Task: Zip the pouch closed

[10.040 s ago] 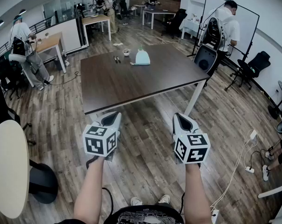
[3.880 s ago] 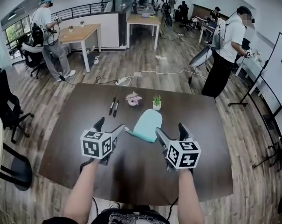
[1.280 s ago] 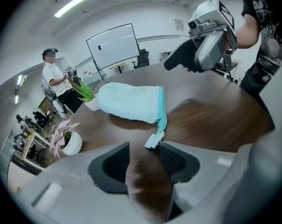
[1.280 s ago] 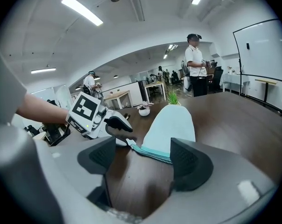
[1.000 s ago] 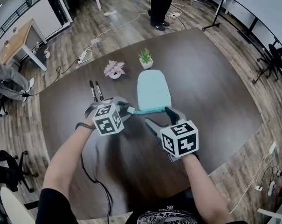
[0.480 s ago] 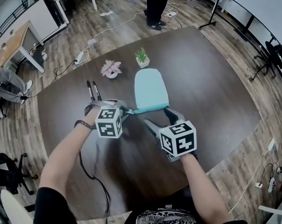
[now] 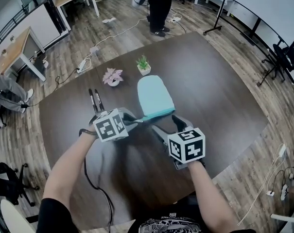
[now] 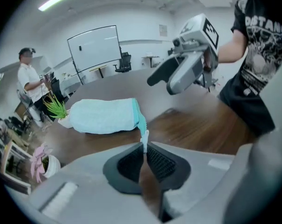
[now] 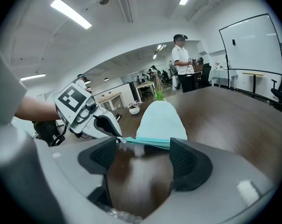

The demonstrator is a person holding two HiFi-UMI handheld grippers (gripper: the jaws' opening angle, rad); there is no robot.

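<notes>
On the dark bench [image 7: 219, 96], two black pens [image 7: 95, 100] are lying side by side to the left of the pouch. A small pot of pink flowers [image 7: 112, 76] is standing beyond them. A little green plant [image 7: 144, 65] is sitting just past the pouch's rounded far end. All three are keeping to the side of the pouch or behind it, well apart from our claws. Past the far edge of the bench a person [image 7: 159, 4] is standing on the wooden floor [image 7: 263, 144], and a whiteboard [image 8: 94, 45] is standing further off in the room.

The pale blue pouch [image 7: 155, 97] is lying flat near the middle of the bench, with its teal zipper edge [image 9: 152, 143] facing us.

We are stretching both forearms out over the near half of the bench. Our left claw [image 8: 144, 148] is pointing steeply down at the near left corner of the pouch. Its jaws are pressing together on the small white zipper pull [image 8: 144, 135], which is sticking out from between the pads. Our right claw [image 9: 143, 148] is hovering at a shallower angle just in front of the zipper edge, to the right of the left one. Its jaws are standing wide apart and gripping nothing, with only bare bench showing between the pads and the zipper edge lying just past the tips. We cannot tell whether those tips are touching the pouch.
</notes>
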